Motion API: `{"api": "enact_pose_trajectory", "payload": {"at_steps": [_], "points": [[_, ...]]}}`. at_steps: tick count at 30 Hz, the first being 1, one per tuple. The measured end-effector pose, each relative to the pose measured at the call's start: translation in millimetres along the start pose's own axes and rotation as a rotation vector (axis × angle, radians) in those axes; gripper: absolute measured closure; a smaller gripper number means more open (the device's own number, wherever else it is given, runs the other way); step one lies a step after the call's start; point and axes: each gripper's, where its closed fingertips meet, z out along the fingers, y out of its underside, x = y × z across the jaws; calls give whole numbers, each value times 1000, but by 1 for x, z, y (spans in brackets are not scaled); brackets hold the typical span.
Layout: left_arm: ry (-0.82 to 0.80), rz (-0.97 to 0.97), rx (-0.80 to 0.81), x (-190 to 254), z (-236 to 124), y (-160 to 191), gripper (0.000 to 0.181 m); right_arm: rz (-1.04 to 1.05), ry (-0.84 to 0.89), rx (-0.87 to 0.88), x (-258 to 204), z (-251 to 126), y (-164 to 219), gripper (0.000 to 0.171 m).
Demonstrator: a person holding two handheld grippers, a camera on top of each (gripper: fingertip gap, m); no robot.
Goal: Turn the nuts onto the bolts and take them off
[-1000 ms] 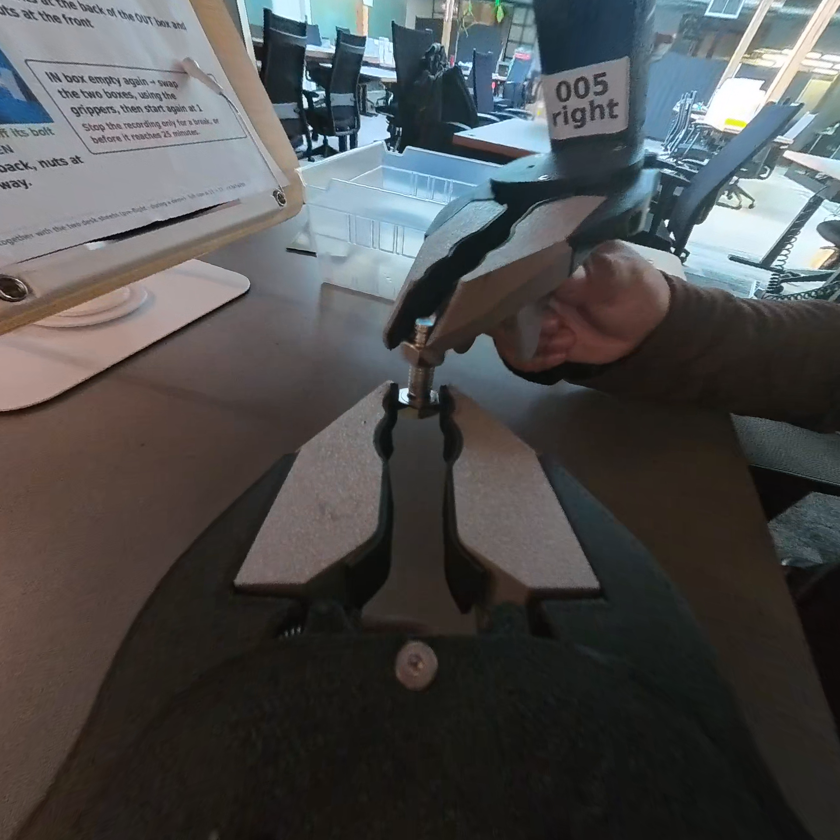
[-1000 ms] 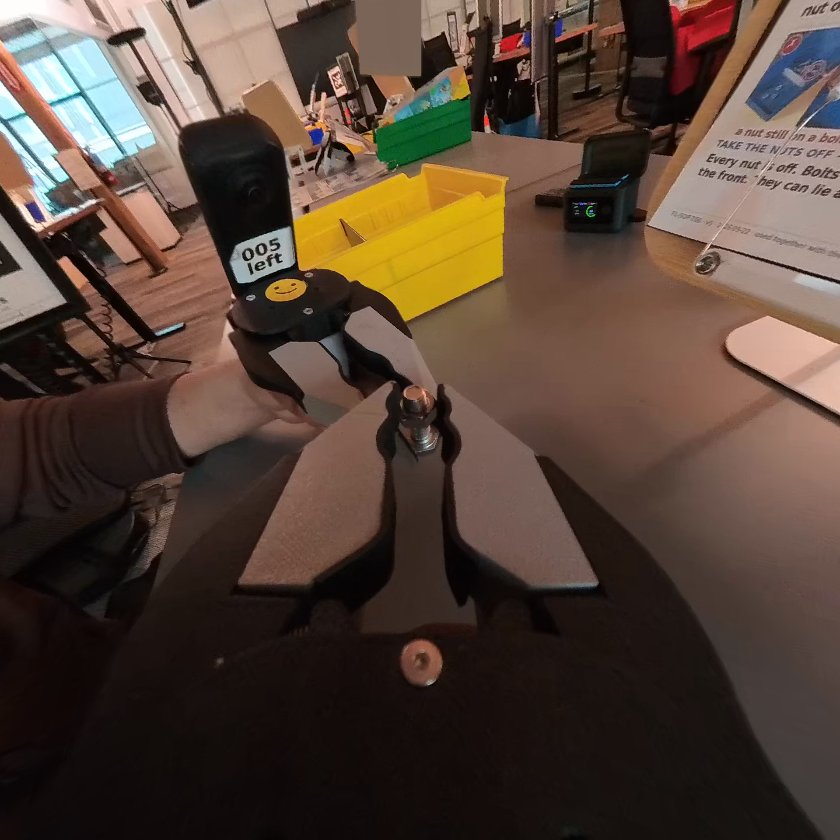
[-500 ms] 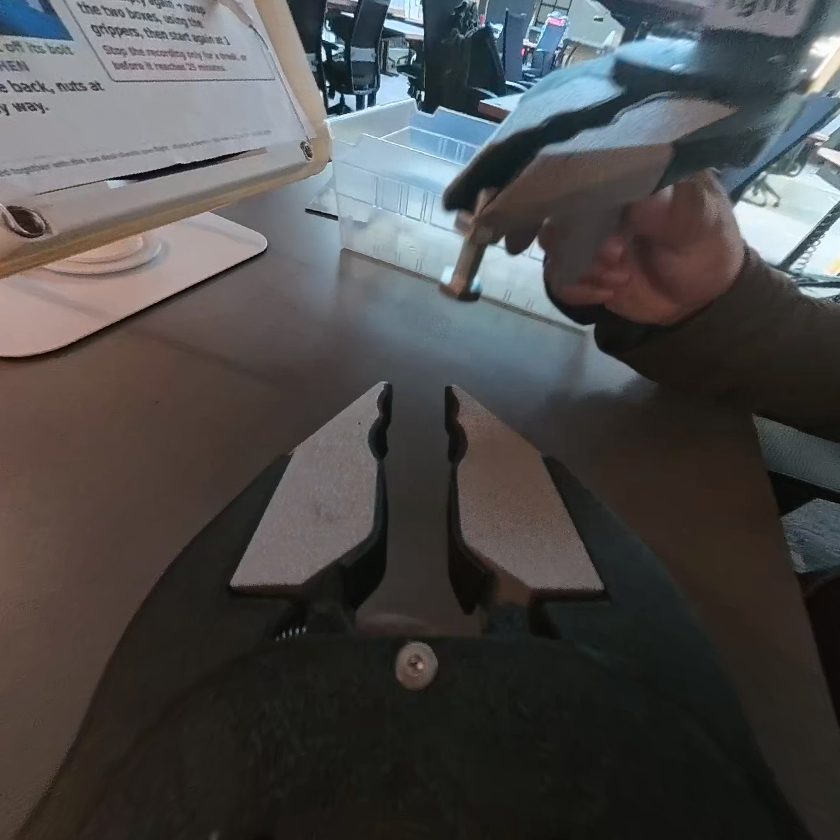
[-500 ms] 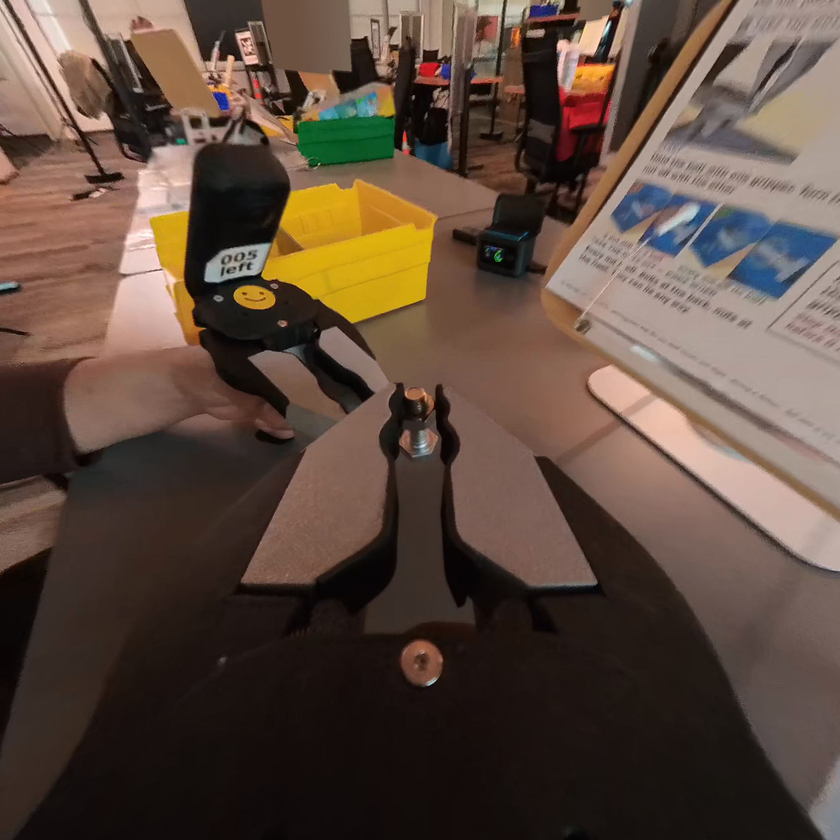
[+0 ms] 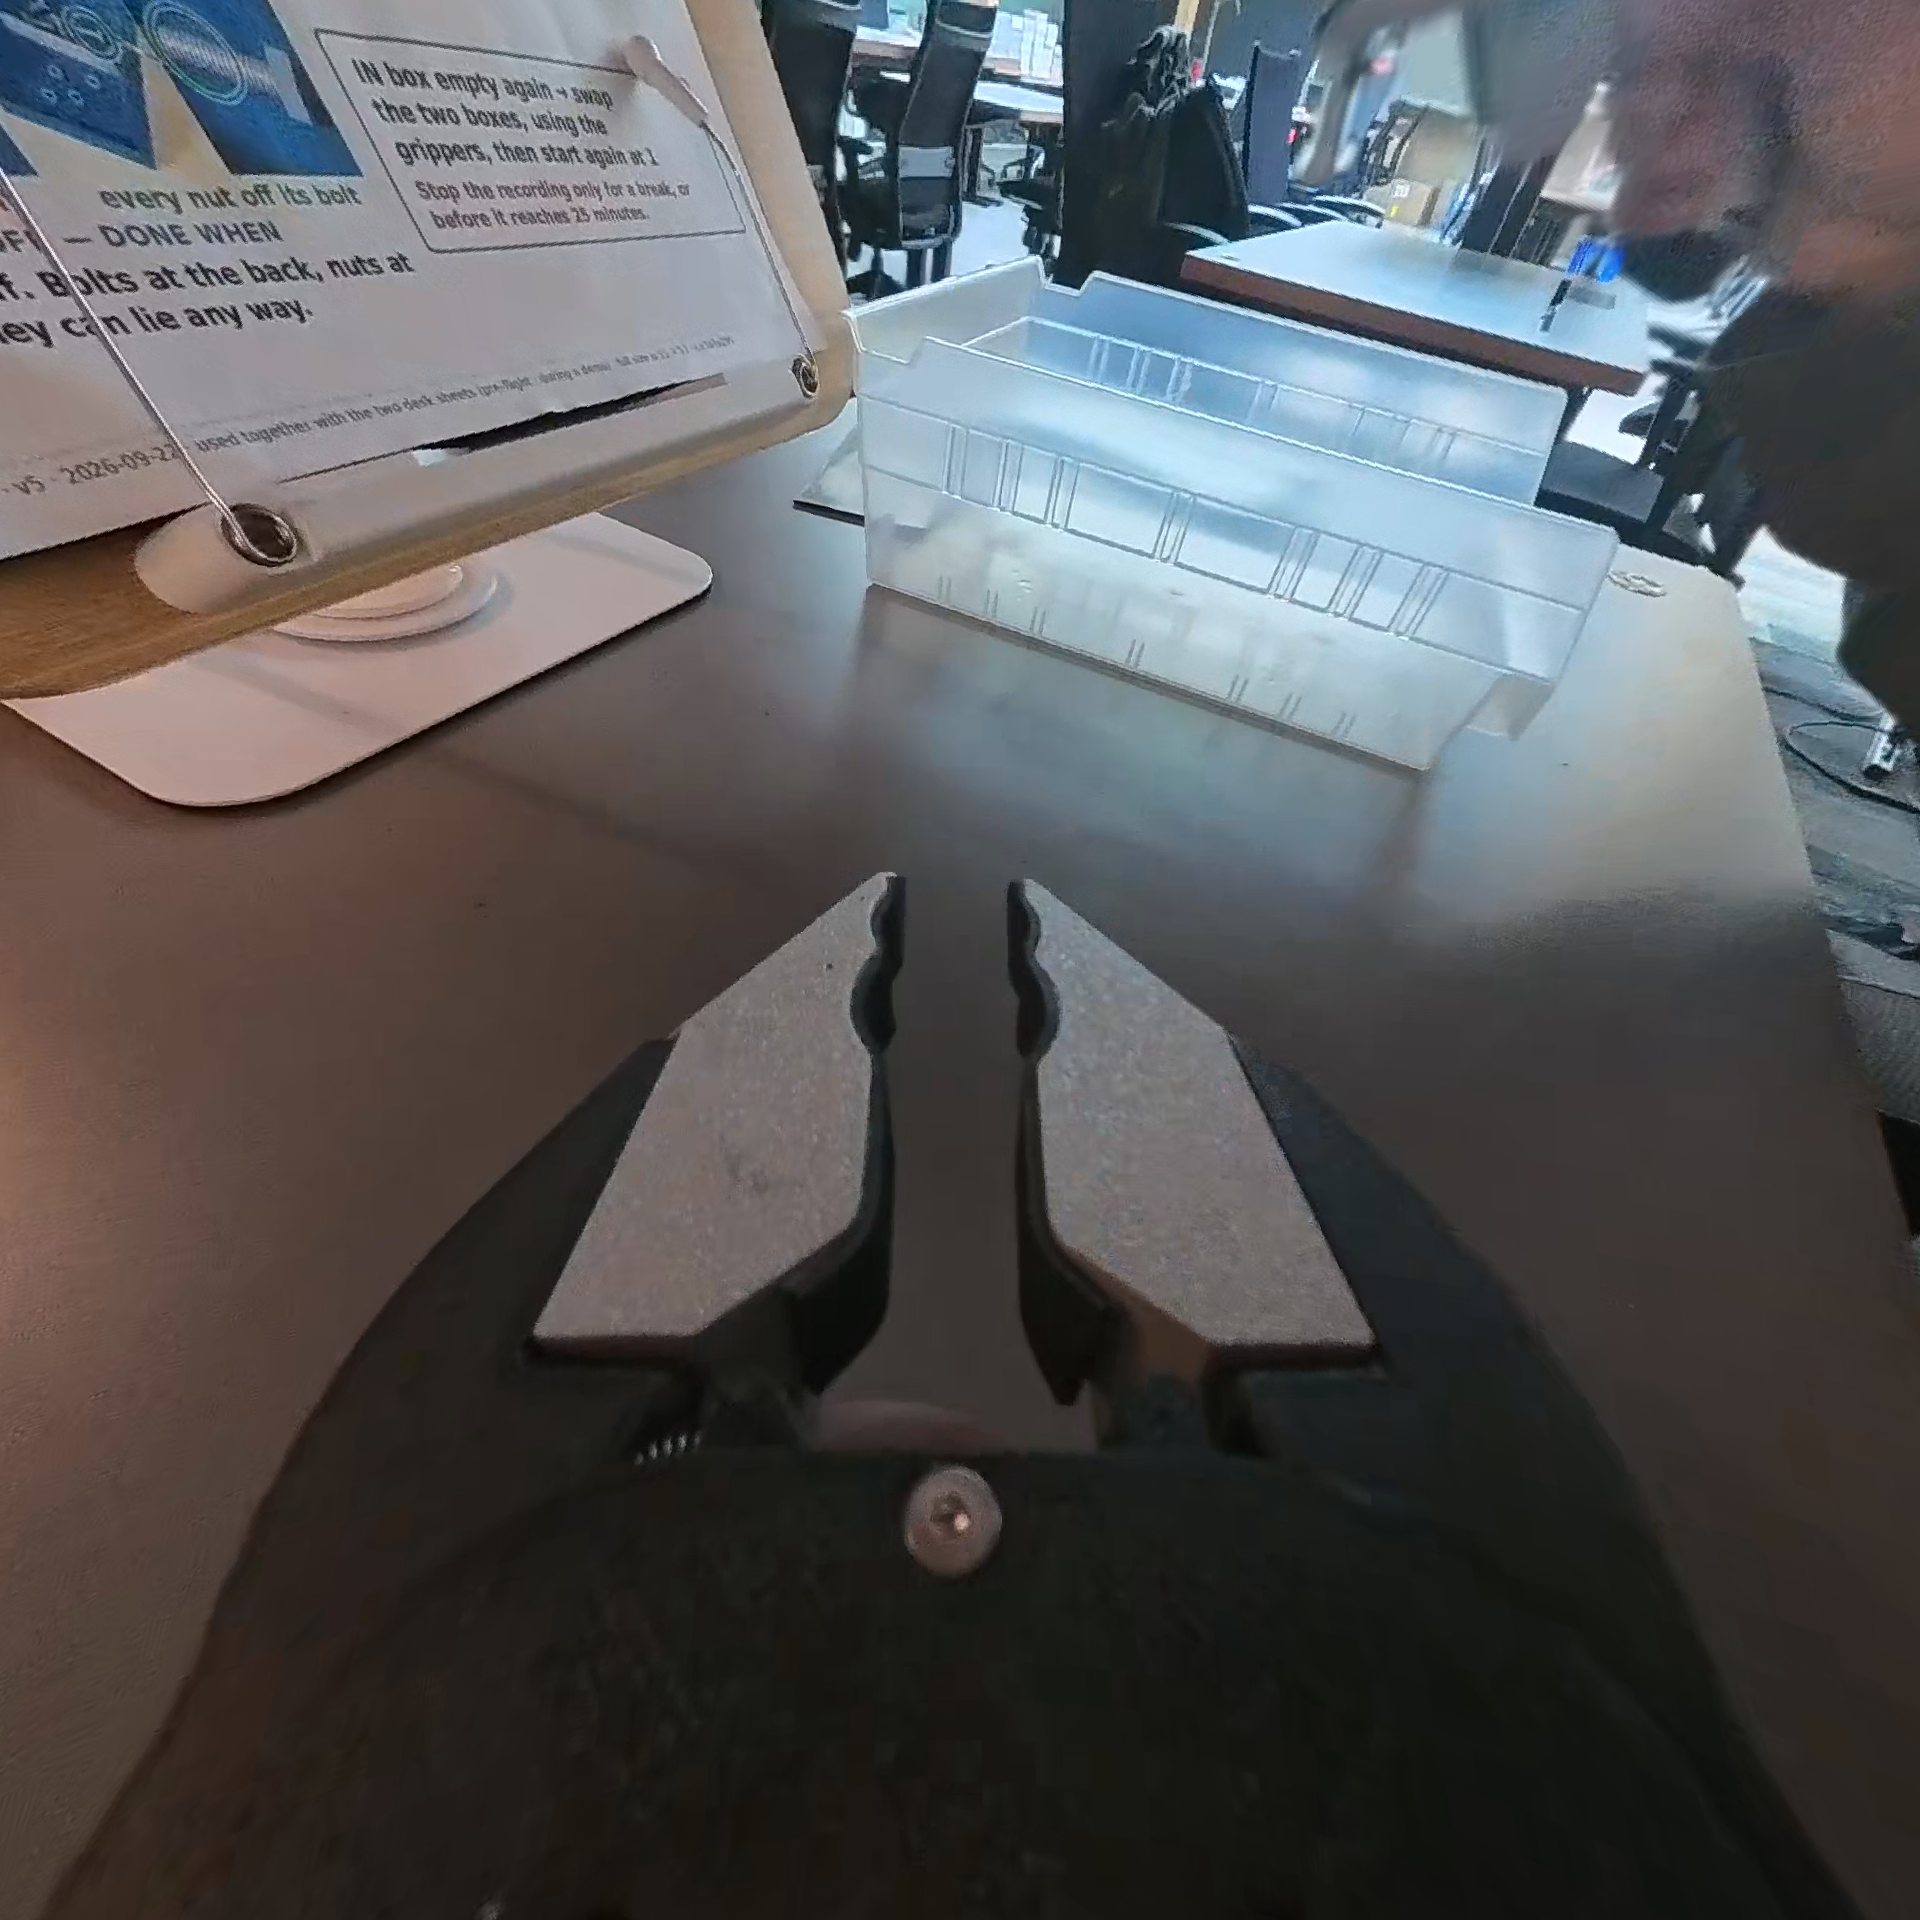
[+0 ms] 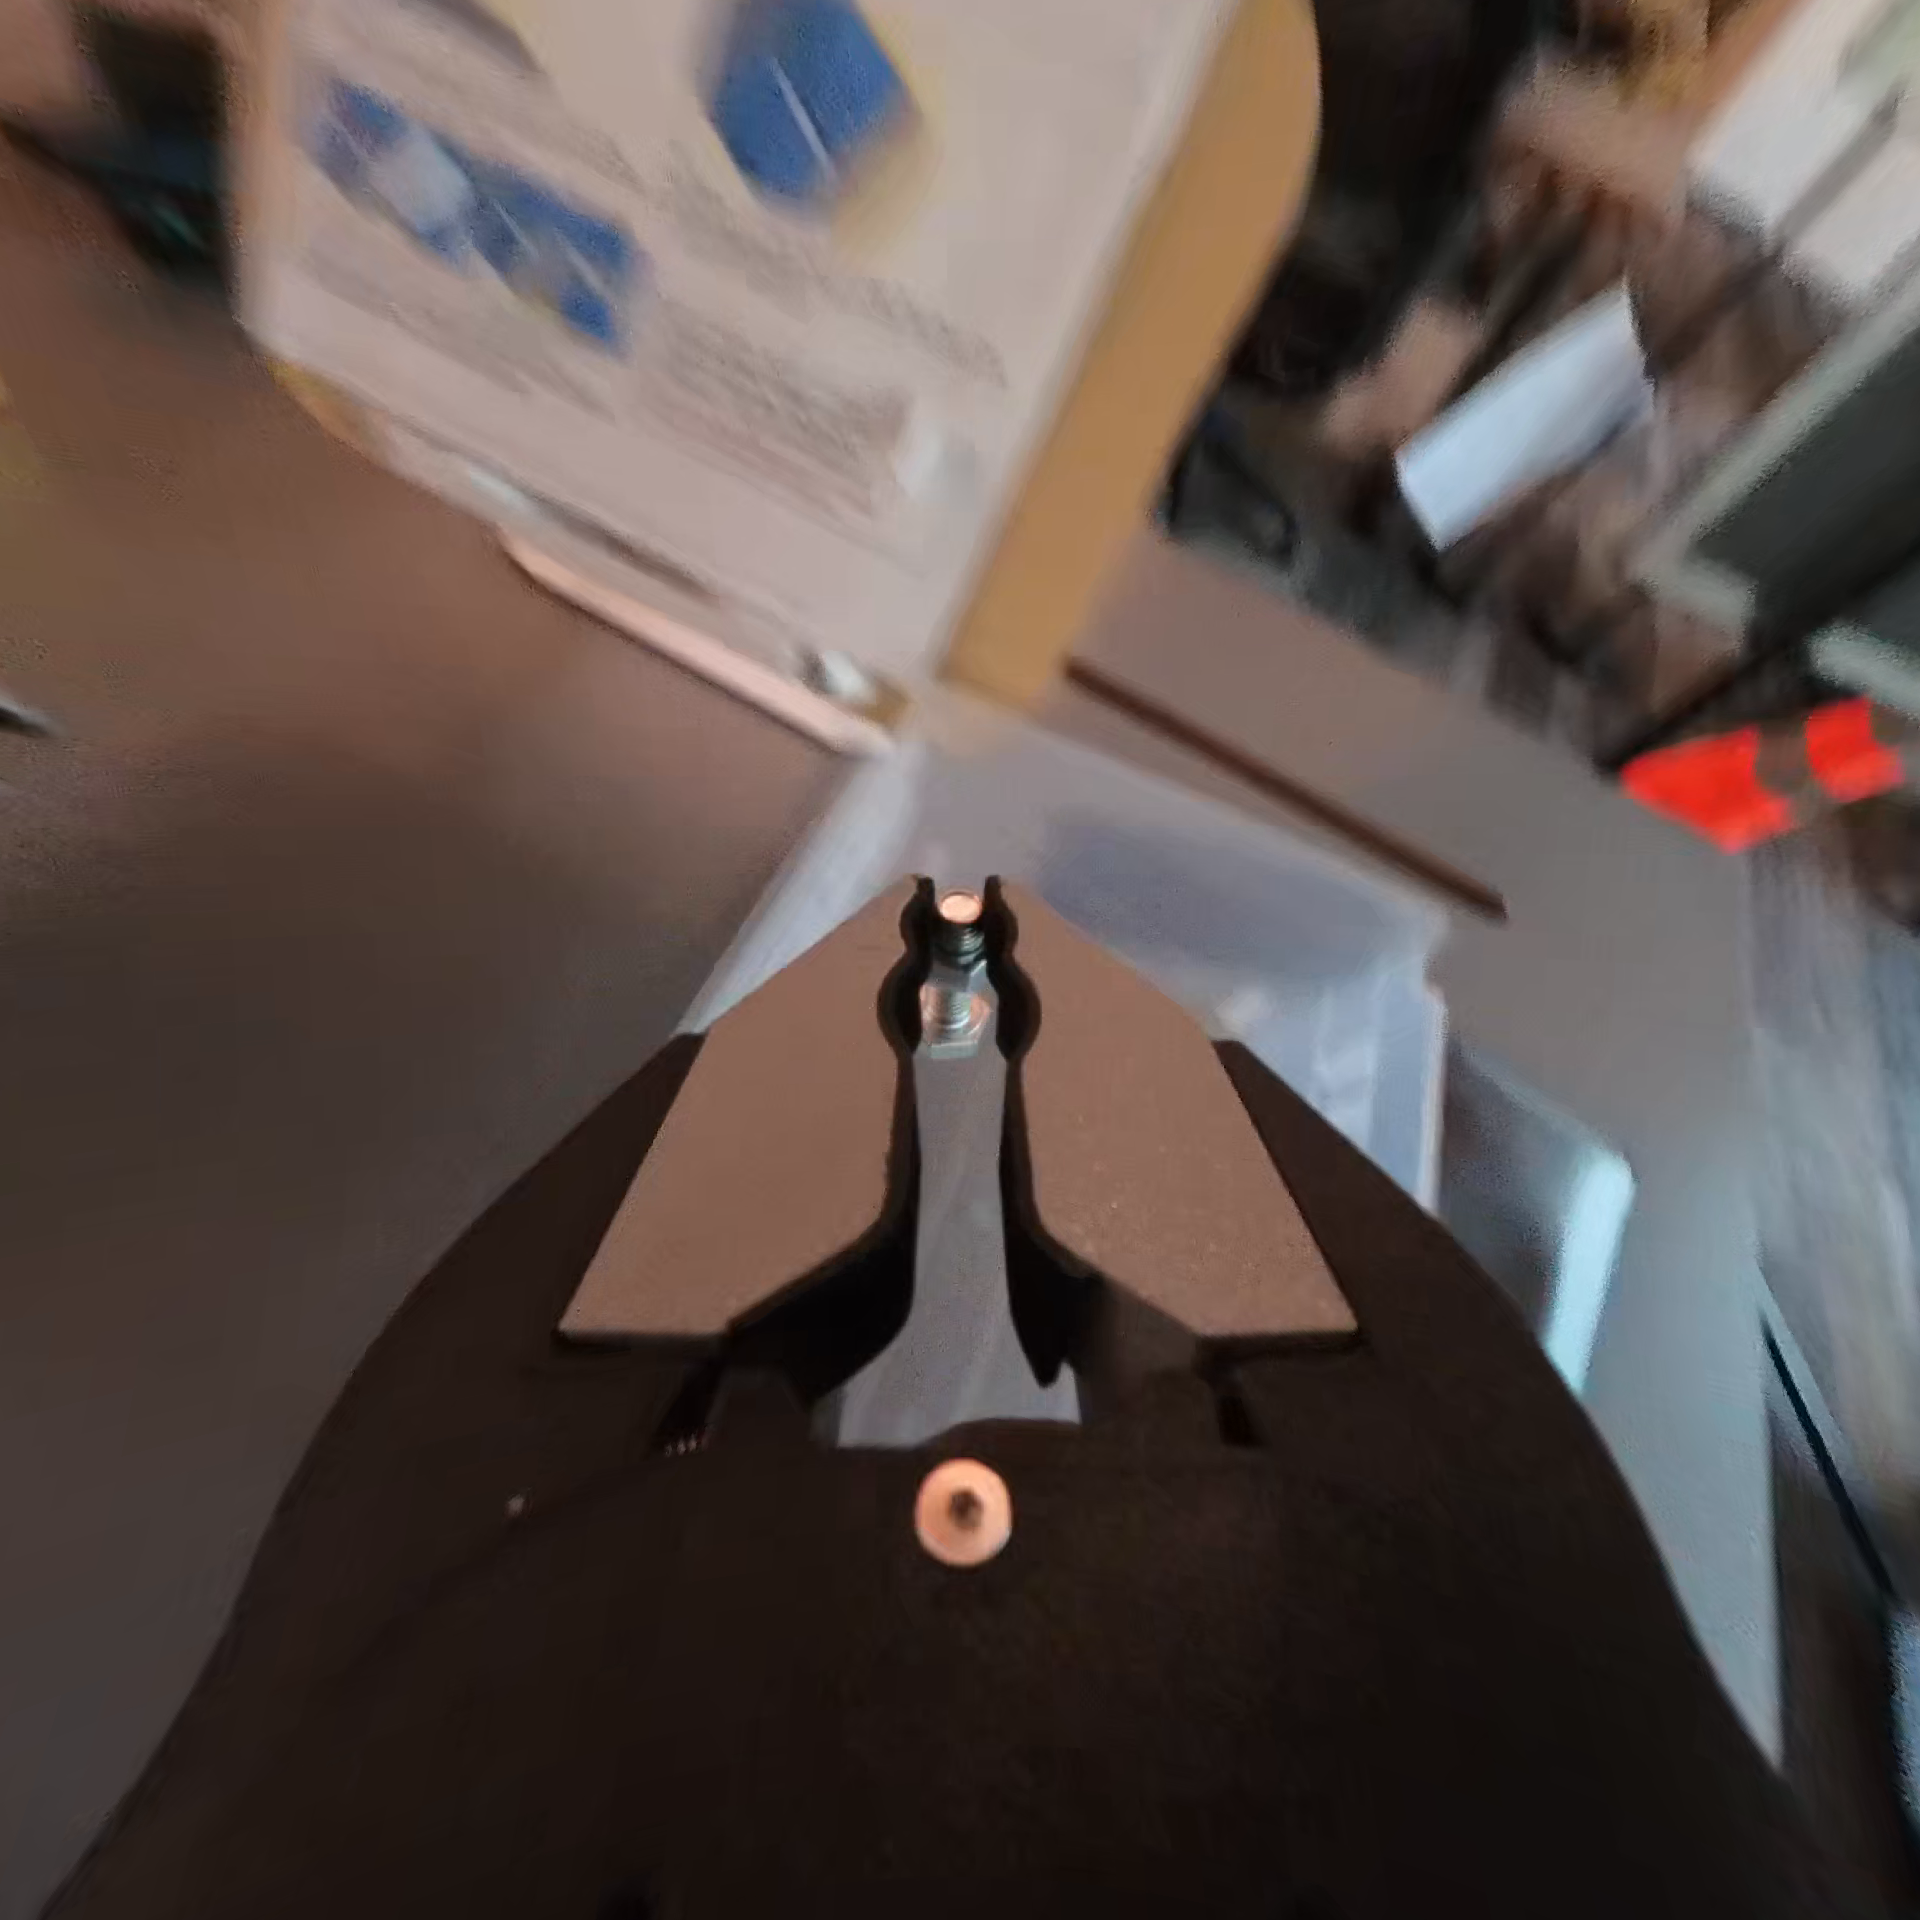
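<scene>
Bolt-and-nut work stands at a carry: the dark matte surface bears a clear ribbed plastic bin toward its far right corner and a wooden sign stand on a white base toward the far left. Right wrist view, heavily smeared, looks down past the bin's pale translucent rim.

Next in size, the left gripper hovers low over the middle of the surface, its grey, grainy fingers a little apart with nothing between them. The right gripper has its fingers clamped together on the bolt, which sits in the scalloped notches near the tips.

Smallest is that bolt itself: bright steel, threaded shank, flat round end facing away, with a hex nut on the shank closer to the camera.

Judging by the bin below, the step is probably a drop-off. It is best done by steadying the gripper above one compartment, lowering before parting the fingers, since smooth steel will bounce and roll off hard plastic.
</scene>
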Motion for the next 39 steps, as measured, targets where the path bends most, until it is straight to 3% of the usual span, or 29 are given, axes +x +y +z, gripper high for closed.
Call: {"api": "enact_pose_trajectory", "payload": {"at_steps": [5, 8, 10, 14, 17, 19, 21, 23, 24, 25, 26, 29, 31, 34, 39], "points": [[-11, 14, -21, 0, 2, 4, 164, 61, -15, -431, 29, 54, 122, 166], [-13, 17, -22, 0, 2, 4, 164, 80, 28, -556, 41, 75, 159, 165], [-10, 16, -24, 0, 2, 5, 164, 77, 57, -567, 50, 87, 164, 163], [-13, 14, -29, -1, 2, 5, 164, 92, 99, -539, 56, 90, 142, 134], [-12, 23, -35, -1, 3, 6, 164, 69, 96, -368, 39, 72, 86, 131], [-11, 32, -42, 0, 4, 7, 164, 53, 15, -219, 3, 54, 40, 127], [-13, 37, -50, 1, 5, 8, 164, 69, -238, -32, -69, 28, -8, 125], [-19, 38, -46, 0, 4, 7, 164, 90, -681, 160, -165, -16, -44, 128], [-25, 39, -43, -2, 3, 7, 164, 95, -863, 232, -203, -36, -52, 141], [-33, 39, -42, -3, 3, 7, 164, 98, -970, 255, -230, -42, -52, 156], [-41, 38, -42, -6, 2, 7, 164, 103, -1000, 234, -248, -32, -46, 153], [-61, 36, -24, -10, -2, 5, 171, 107, -837, 92, -266, 44, -9, 116], [-73, 34, 2, -12, -4, 1, 173, 80, -730, 63, -265, 83, 10, 124], [-87, 17, -6, -16, -3, 2, 159, -7, -689, 44, -272, 97, 24, 127], [-76, 8, -32, -16, 0, 5, 152, -72, -622, 29, -278, 107, 37, 120]]}}
